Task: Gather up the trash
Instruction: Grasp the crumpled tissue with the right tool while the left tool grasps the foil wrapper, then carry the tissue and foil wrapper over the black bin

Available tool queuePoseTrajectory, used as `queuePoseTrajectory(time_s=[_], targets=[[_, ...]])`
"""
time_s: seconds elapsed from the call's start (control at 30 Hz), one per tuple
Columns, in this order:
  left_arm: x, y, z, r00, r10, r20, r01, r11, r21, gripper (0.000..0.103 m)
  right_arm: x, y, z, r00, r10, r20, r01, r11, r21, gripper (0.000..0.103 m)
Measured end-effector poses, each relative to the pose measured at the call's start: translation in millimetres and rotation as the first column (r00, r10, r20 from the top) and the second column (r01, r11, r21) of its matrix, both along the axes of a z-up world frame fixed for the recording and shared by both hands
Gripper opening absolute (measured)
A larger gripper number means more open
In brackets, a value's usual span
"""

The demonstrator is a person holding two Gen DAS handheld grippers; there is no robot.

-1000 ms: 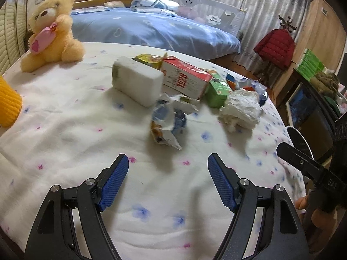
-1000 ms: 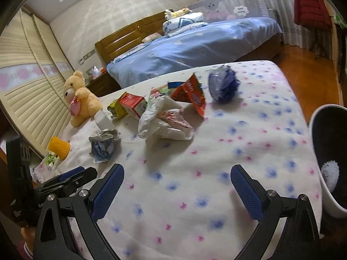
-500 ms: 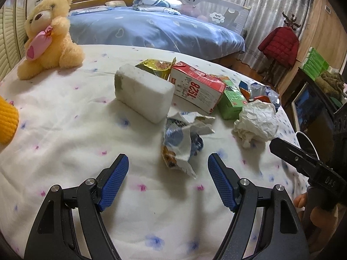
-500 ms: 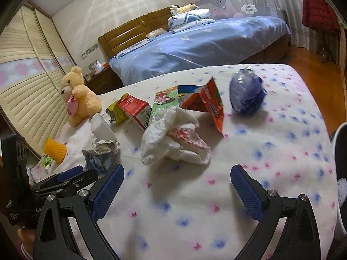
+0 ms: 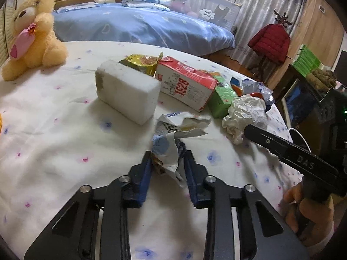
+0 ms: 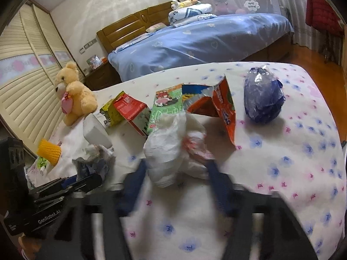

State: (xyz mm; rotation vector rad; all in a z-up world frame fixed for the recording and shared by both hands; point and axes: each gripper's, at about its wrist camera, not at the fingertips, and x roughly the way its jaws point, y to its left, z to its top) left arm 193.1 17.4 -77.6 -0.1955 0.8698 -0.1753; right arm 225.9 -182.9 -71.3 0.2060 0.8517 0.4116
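Note:
My left gripper [image 5: 167, 162] is shut on a crumpled blue-and-white wrapper [image 5: 171, 143] lying on the flowered tablecloth; the wrapper also shows in the right wrist view [image 6: 93, 162]. My right gripper [image 6: 175, 173] is blurred, its blue pads on both sides of a crumpled white plastic bag [image 6: 169, 149], narrowed but still apart. The same bag shows in the left wrist view [image 5: 245, 114]. Other trash: a red milk carton [image 5: 186, 84], a green carton [image 5: 221, 99], an orange torn packet [image 6: 221, 106], a blue plastic ball [image 6: 262, 99].
A white foam block [image 5: 128, 91], a yellow snack bag [image 5: 141, 62], a teddy bear [image 5: 32, 34] and a yellow cup [image 6: 48, 151] stand on the table [image 5: 43, 130]. A blue bed [image 6: 195, 41] lies behind.
My left gripper moved forward and closed on the blue-and-white wrapper. My right gripper moved forward to the white bag and its jaws have come closer together.

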Motion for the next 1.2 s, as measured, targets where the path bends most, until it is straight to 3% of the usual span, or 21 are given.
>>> queuePoseTrajectory(time_s=[0.03,0.1,0.57,1.2], targets=[[-2,-1,2,1.000,-0.007,0.010,0.007,1.000,-0.001,0.024,-1,-1,0,1.000,-0.001,0.005,0.001,1.000,0.007,0.032],[-7,-4,5,1.000,-0.017,0.026,0.017,1.000,0.004,0.024,-4,-5,2,1.000,-0.001,0.009,0.001,1.000,0.019,0.029],[-23,-50,15,0.990,-0.135,0.034,0.136,0.990,-0.023,0.024,-54,-51,14,0.996,-0.078,0.043,0.077,0.996,0.042,0.028],[-35,-132,26,0.951,-0.305,0.043,0.306,0.952,-0.017,0.024,-107,-129,21,0.967,-0.243,0.083,0.241,0.970,0.024,0.028]])
